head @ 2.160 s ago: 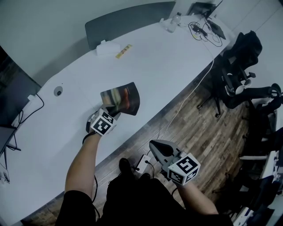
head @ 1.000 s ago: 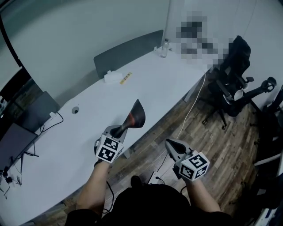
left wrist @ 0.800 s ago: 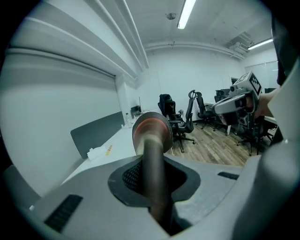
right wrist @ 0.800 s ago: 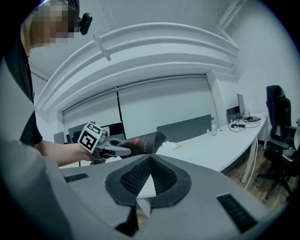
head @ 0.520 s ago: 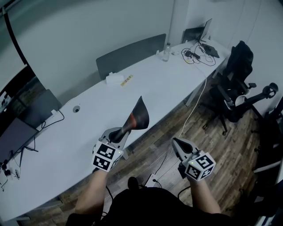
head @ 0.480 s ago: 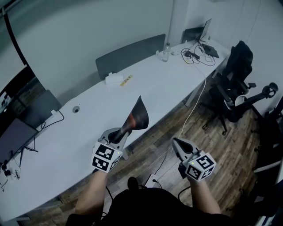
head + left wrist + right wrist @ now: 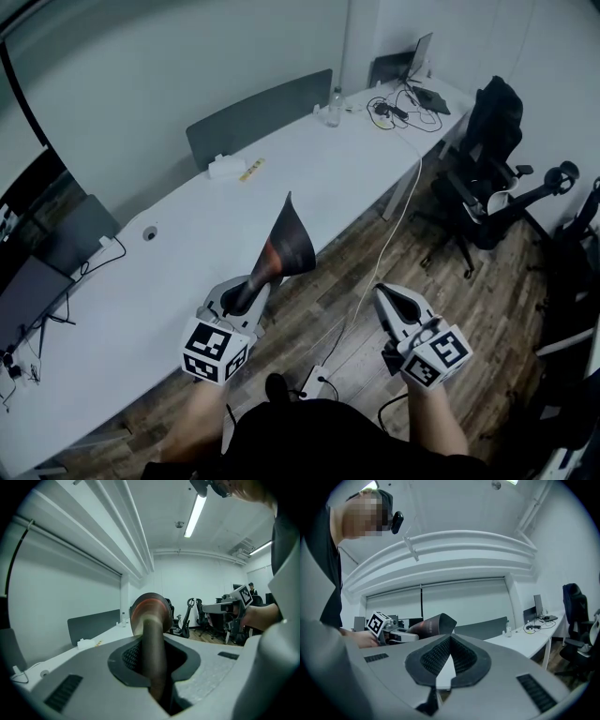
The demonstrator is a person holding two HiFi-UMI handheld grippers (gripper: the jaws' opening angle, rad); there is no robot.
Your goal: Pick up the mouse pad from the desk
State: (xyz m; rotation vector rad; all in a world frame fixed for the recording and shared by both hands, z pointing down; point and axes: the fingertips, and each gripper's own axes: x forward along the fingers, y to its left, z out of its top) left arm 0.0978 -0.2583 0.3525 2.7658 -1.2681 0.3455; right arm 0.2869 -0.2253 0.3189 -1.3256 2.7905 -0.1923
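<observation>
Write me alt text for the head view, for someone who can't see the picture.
Seen from above, the left claw grips a curled mouse pad, held up off the long white desk. The right claw is shut and empty above the wooden floor, with black office chairs at the right.

One mouse pad [image 7: 286, 247] (one desk [image 7: 178, 248])

Mouse pad [image 7: 287, 246] above desk [image 7: 309, 159]
</observation>
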